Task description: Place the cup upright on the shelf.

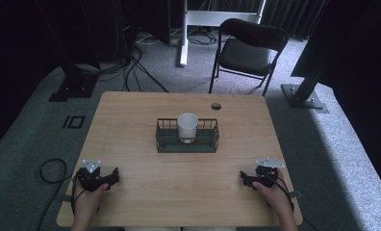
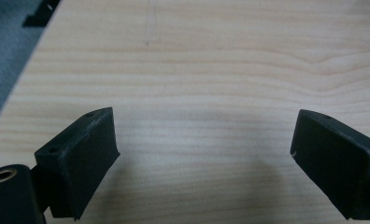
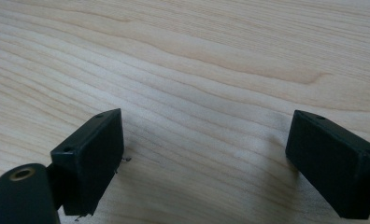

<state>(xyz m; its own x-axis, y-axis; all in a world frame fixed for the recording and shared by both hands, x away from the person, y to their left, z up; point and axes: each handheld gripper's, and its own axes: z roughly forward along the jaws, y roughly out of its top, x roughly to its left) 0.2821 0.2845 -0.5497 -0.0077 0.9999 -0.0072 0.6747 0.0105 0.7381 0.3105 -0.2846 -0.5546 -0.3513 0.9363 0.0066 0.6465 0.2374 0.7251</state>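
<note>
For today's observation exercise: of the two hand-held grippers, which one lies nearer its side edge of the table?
The left gripper: it sits close to the table's left edge, while the right gripper rests farther in from the right edge.

The light wooden surface (image 1: 131,120) lies open from nine to three o'clock; only the dark wire basket (image 1: 187,142) with the white cup (image 1: 187,126) blocks twelve o'clock.

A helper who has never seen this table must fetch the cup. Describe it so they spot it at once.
Start at the wooden table; near its middle sits a dark wire basket. The white cup stands upright inside it, just left of the basket's centre. It is the one pale, round thing there, far from both the left gripper and the right gripper.
</note>
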